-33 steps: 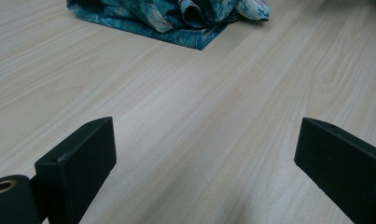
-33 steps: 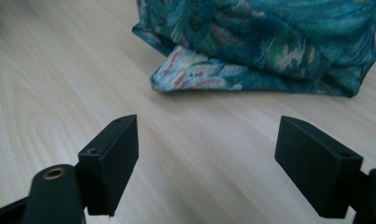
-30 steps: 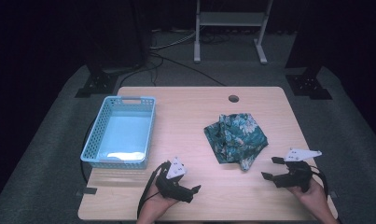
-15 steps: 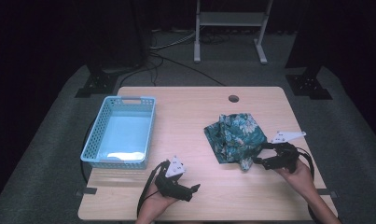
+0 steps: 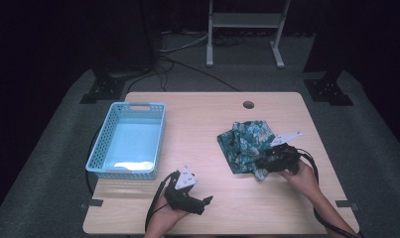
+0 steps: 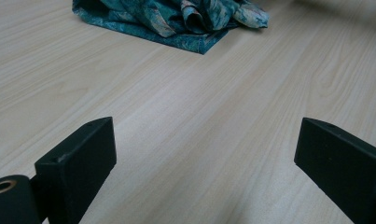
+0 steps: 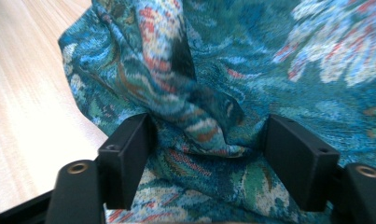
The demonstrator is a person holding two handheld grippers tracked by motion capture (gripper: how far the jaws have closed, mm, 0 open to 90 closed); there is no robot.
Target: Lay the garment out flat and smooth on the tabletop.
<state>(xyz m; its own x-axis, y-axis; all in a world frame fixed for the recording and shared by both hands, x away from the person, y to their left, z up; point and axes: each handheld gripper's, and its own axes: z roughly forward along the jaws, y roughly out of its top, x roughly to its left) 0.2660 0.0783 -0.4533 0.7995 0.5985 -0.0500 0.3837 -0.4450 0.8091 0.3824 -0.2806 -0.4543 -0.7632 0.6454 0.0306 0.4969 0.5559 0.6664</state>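
Note:
A crumpled teal cloth with a flower print [image 5: 244, 144] lies on the right half of the wooden table [image 5: 197, 124]. My right gripper [image 5: 264, 163] has its tips at the cloth's near right edge. In the right gripper view its jaws [image 7: 206, 140] straddle a raised fold of the cloth [image 7: 251, 56]. They have just been closing, still wide apart, and the pads do not clearly press the fold. My left gripper [image 5: 207, 201] rests near the table's front edge, open [image 6: 204, 144] with only bare wood between its jaws. The cloth [image 6: 176, 18] lies far ahead of it.
A light blue perforated basket [image 5: 99, 148] stands on the left of the table. A small round hole [image 5: 248, 104] sits near the far edge. Beyond the table are dark floor, cables and a metal stand [image 5: 242, 29].
My right gripper has moved left from the table's right edge onto the cloth, and its jaws have narrowed around a fold. The left gripper has stayed put.

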